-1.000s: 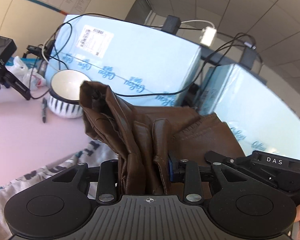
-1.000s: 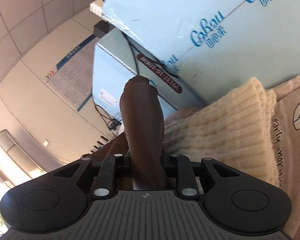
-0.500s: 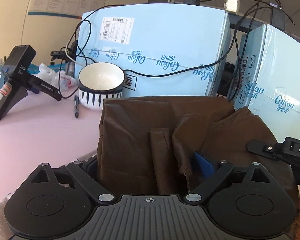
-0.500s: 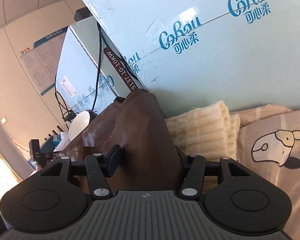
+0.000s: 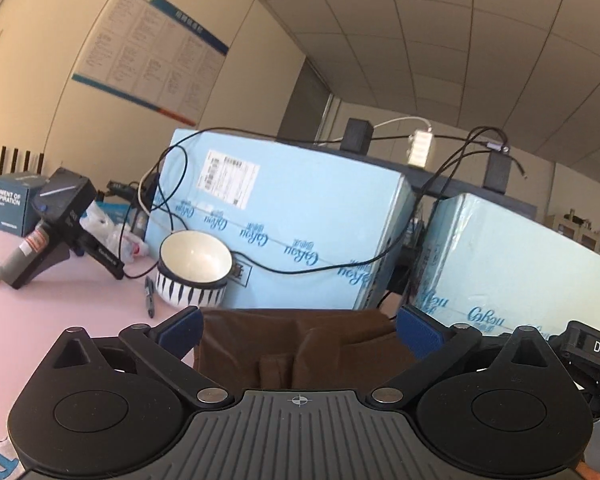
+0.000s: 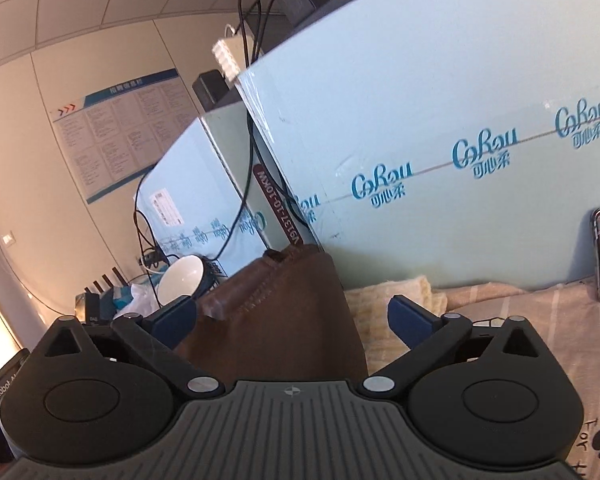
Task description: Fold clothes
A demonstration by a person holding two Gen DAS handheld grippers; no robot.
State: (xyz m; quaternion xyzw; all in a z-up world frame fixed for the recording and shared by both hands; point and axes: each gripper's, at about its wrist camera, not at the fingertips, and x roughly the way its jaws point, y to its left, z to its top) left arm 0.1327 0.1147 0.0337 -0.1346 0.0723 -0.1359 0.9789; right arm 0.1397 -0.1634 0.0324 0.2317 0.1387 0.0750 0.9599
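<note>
Two views, left wrist first: the left gripper (image 5: 298,330) points almost level, its jaws opening wide, blue pads (image 5: 180,330) clear of the folded brown leather-like garment (image 5: 300,346) lying between them on the pink table (image 5: 40,300); behind, a white bowl with black-striped outside (image 5: 194,268) shows a bare inside; right wrist view: the right gripper (image 6: 292,320) tilts slightly down, jaws opening, the brown garment (image 6: 284,320) loose between them beside a cream knitted cloth (image 6: 396,300).

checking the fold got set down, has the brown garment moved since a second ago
Yes. In the left wrist view the brown garment was bunched upright, reaching as high as the striped bowl; now it lies flat, below the bowl's base, against the blue box.
</note>
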